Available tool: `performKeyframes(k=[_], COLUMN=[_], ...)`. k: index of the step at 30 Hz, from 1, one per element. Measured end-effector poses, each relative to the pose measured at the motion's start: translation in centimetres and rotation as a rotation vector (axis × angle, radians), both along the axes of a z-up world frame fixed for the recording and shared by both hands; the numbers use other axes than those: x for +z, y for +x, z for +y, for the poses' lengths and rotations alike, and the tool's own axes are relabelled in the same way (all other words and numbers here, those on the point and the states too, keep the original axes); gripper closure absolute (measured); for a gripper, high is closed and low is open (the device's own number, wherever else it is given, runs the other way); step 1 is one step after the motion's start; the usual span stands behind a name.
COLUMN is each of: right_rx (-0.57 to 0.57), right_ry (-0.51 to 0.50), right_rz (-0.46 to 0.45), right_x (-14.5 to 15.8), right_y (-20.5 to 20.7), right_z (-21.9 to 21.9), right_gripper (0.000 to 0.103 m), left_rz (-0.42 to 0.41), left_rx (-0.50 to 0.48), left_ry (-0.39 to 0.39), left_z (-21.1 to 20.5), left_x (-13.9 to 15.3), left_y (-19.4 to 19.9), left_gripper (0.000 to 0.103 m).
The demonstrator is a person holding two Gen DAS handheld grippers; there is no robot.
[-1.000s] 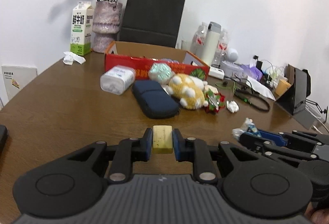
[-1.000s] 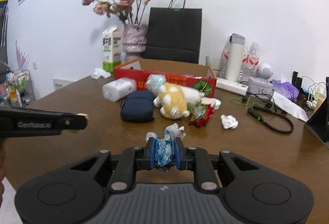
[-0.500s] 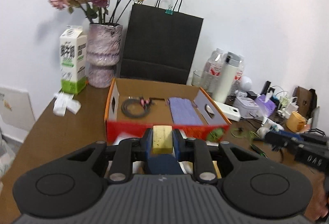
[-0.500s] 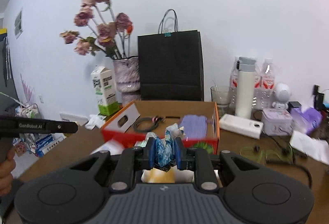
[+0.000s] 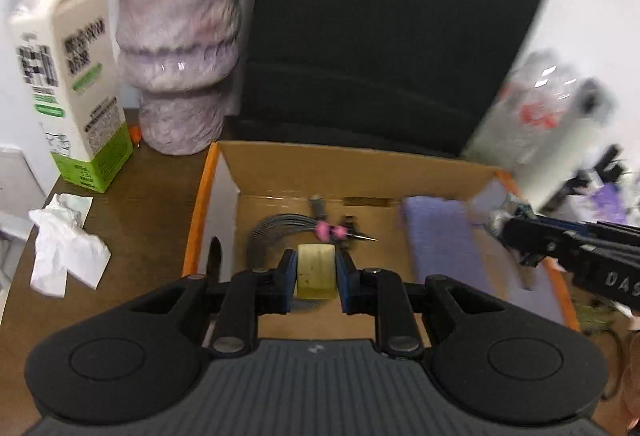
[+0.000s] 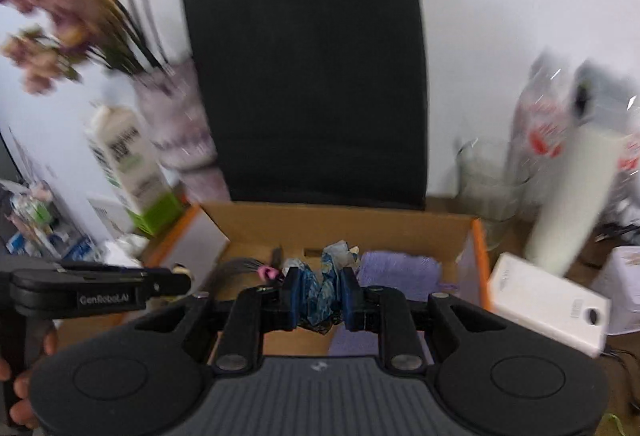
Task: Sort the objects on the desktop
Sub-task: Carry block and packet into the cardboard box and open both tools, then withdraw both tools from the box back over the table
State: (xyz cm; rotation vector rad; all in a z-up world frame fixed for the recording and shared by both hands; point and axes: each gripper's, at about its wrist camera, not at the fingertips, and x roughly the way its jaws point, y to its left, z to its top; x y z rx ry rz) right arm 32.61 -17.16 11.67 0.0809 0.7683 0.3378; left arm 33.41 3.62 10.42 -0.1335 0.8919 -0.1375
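Eraser (image 5: 315, 271), light and rubbery, sits clamped mid-frame in left gripper (image 5: 316, 278); right gripper (image 6: 319, 298) pinches crinkly wrapper (image 6: 322, 292), soft, by its middle.

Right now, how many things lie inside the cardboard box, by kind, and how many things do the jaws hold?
Coiled grey cable: 1
Purple cloth: 1
Yellow block in left gripper: 1
Blue crumpled wrapper in right gripper: 1
Total: 4

Cable (image 5: 280, 232) and cloth (image 5: 440, 236) in box (image 5: 360, 167)
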Motion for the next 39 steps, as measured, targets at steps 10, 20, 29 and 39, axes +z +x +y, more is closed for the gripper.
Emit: performKeyframes(k=[10, 20, 29, 39], right_rx=[-0.036, -0.033, -0.064, -0.095], right_ry=[-0.041, -0.018, -0.057, -0.120], right_rz=[0.226, 0.249, 0.157, 0.084], right_x=[-8.4, -8.4, -2.0, 1.4], right_y=[9.6, 9.9, 3.4, -7.3], right_z=[2.8, 3.2, 0.2, -2.8], right_gripper=[0.084, 0.053, 0.044, 0.034], left_rz=[0.127, 0.132, 0.050, 0.011], left_rx=[0.026, 0.000, 0.028, 0.065], left_ry=[0.068, 0.119, 0.069, 0.100], left_z=[-1.6, -2.2, -1.4, -1.4], left_x=[-4.9, -4.9, 1.6, 3.1], left_y=[6.9, 6.6, 0.6, -10.2], left_gripper=[0.082, 0.056, 0.020, 0.010])
